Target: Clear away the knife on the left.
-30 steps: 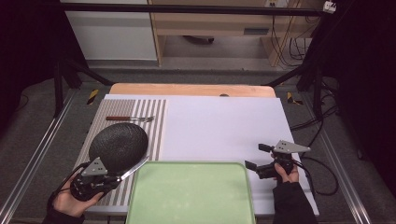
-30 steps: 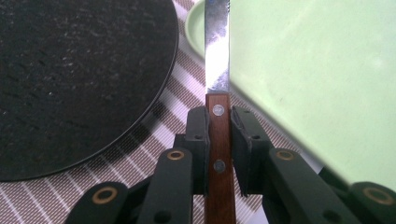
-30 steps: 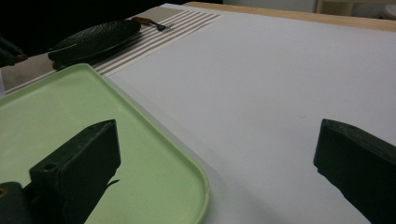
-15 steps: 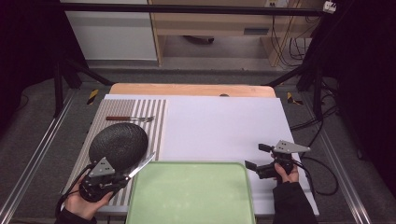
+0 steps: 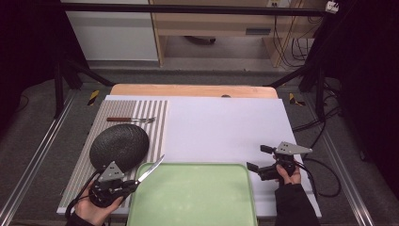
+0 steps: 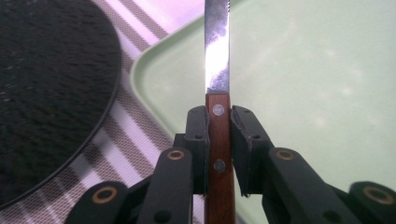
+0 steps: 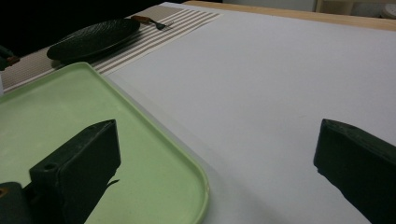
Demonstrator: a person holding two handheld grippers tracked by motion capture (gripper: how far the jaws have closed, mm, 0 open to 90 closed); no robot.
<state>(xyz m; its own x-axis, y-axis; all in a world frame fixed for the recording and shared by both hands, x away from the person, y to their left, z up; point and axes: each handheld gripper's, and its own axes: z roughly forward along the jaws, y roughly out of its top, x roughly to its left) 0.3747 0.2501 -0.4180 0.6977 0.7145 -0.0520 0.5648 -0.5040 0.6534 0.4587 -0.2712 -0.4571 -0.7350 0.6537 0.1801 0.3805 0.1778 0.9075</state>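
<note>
Gripping a wooden-handled knife (image 6: 218, 140) between closed jaws, the left gripper (image 5: 123, 184) holds its blade over the near-left corner of a green tray (image 5: 197, 207), just beside a black plate (image 5: 117, 143); the right gripper (image 5: 258, 160) rests with jaws wide apart and empty on the white surface (image 5: 221, 127).

No text, label, brand, number or sign can be read anywhere in these views. The pale green plastic tray (image 5: 193, 197), the round black woven placemat (image 5: 119, 146) and the white table sheet (image 5: 226, 127) look unmarked, though the dim far background may hide small print.
</note>
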